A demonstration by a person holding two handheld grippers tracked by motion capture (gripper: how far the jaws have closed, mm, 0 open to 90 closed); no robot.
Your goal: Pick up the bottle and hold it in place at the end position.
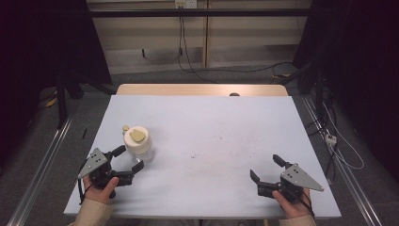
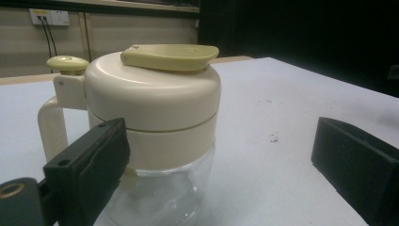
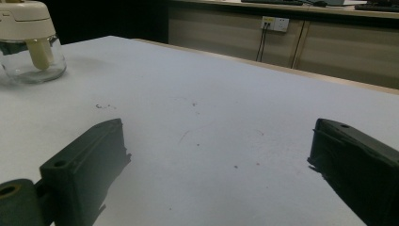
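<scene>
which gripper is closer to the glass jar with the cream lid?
Left. The left gripper sits open right beside the cream-lidded glass jar, jaws not yet around it. The right gripper is open far across the table.

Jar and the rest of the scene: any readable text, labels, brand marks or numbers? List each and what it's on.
No readable text in these views.
Jar: cream lid and clear glass base are plain, with no label or brand mark visible.
Left gripper and right gripper: black jaws and grey plates carry no visible markings.
Wall sockets: a yellowish patch sits on one in the left gripper view, too small and blurred to read.
</scene>
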